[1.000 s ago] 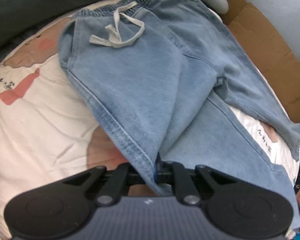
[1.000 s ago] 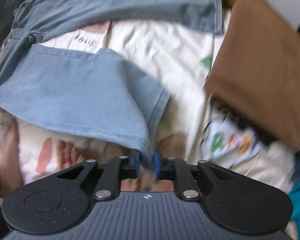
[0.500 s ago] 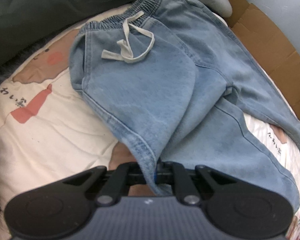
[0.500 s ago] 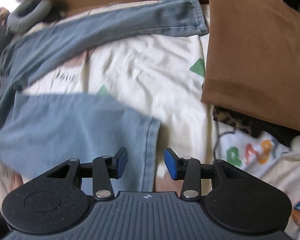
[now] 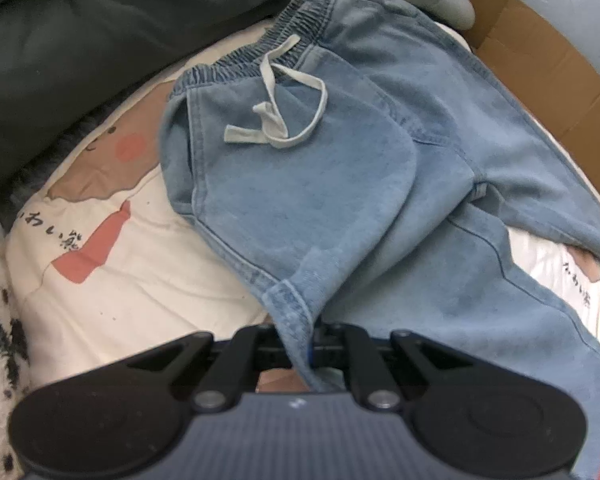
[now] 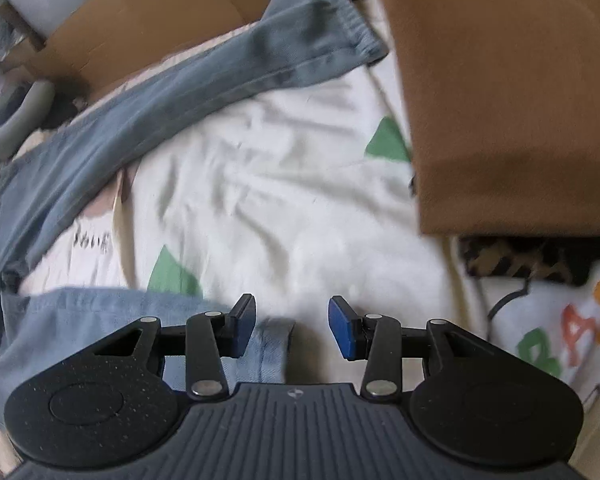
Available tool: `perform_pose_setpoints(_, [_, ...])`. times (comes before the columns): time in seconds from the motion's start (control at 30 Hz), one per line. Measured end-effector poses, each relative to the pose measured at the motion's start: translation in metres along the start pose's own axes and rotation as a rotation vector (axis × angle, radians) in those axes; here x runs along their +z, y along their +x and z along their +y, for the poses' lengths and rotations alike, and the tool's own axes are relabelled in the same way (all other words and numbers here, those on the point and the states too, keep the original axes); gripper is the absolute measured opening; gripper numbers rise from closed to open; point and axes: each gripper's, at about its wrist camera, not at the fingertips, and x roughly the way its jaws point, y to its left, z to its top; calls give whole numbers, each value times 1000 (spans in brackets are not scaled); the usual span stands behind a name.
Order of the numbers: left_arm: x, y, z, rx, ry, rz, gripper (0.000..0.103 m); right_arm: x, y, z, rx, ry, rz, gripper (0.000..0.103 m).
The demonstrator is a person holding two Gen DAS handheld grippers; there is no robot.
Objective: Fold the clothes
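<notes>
Two grippers, one pair of light denim trousers spread on a printed bed cover. Nearest in the left wrist view, at 6 o'clock: left gripper clamped tight on a hemmed fold of the denim, fabric bunched between the pads and rising out toward 12. Likely held that way to keep the fold line pinned while the other side gets laid down. Beyond it the folded-over panel lies on the trouser body; drawstring and elastic waistband sit at about 12, one leg runs off toward 4. Dark cushion at 10, cardboard at 2.

Right wrist view, near edge at 6: right gripper with pads spread apart, nothing pinched; a leg cuff lies flat on the cover just under and between them, slightly toward 7, so it looks set down there on purpose. Farther out, bare cover at centre, other trouser leg stretched from 9 to 12. Brown folded cloth at 2, apart from the denim.
</notes>
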Motion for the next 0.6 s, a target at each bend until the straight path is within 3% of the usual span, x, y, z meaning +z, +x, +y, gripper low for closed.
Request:
perform_pose_setpoints(0.33, [-2, 4, 2, 0, -9, 11, 5, -15, 14, 29, -58, -145, 21, 46])
perform_pose_setpoints(0.4, [-3, 5, 2, 0, -9, 12, 5, -15, 16, 34, -63, -170, 21, 40])
perform_pose_setpoints(0.47, [-2, 6, 3, -3, -12, 13, 5, -14, 16, 36, -77, -186, 19, 19])
perform_pose_setpoints(0.6, [-2, 3, 3, -12, -9, 10, 5, -11, 7, 37, -98, -183, 16, 14])
